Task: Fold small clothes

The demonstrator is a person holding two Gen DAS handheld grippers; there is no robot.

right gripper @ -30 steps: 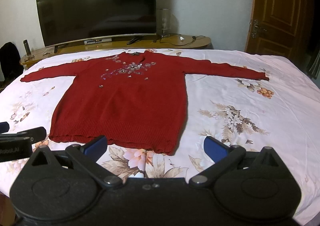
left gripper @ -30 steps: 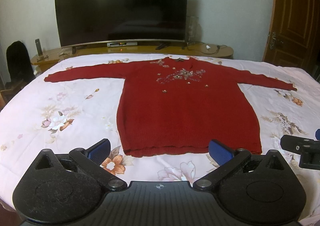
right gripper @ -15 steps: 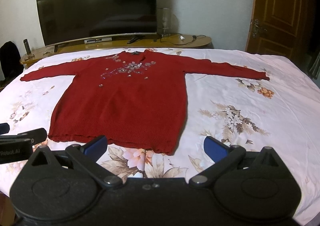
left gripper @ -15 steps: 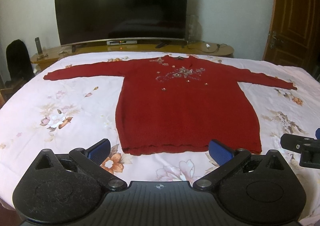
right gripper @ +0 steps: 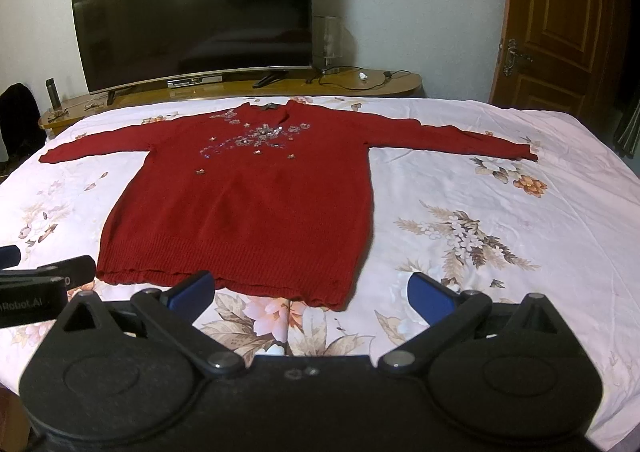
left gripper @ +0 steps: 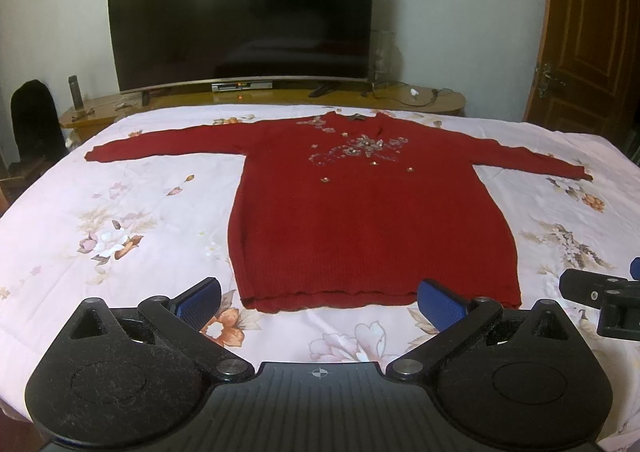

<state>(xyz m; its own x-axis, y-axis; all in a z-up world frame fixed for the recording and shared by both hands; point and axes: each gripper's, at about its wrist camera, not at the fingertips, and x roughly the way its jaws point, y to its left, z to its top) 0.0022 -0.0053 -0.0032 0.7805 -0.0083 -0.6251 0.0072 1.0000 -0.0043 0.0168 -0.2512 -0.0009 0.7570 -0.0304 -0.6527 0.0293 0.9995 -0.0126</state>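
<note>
A red knitted sweater [left gripper: 372, 220] lies flat and face up on a bed covered by a pale floral sheet [left gripper: 120, 212], both sleeves stretched out sideways, beaded flowers [left gripper: 360, 148] across the chest. The left gripper [left gripper: 320, 298] hangs near the hem, its blue-padded jaws spread wide and empty. The right gripper [right gripper: 310, 294] hangs beside it at the hem's right corner, equally wide apart, grasping nothing. Behind the bed, a large dark television [left gripper: 240, 8] stands on a low wooden cabinet [left gripper: 432, 100]; a brown door [right gripper: 560, 20] is at right.
</note>
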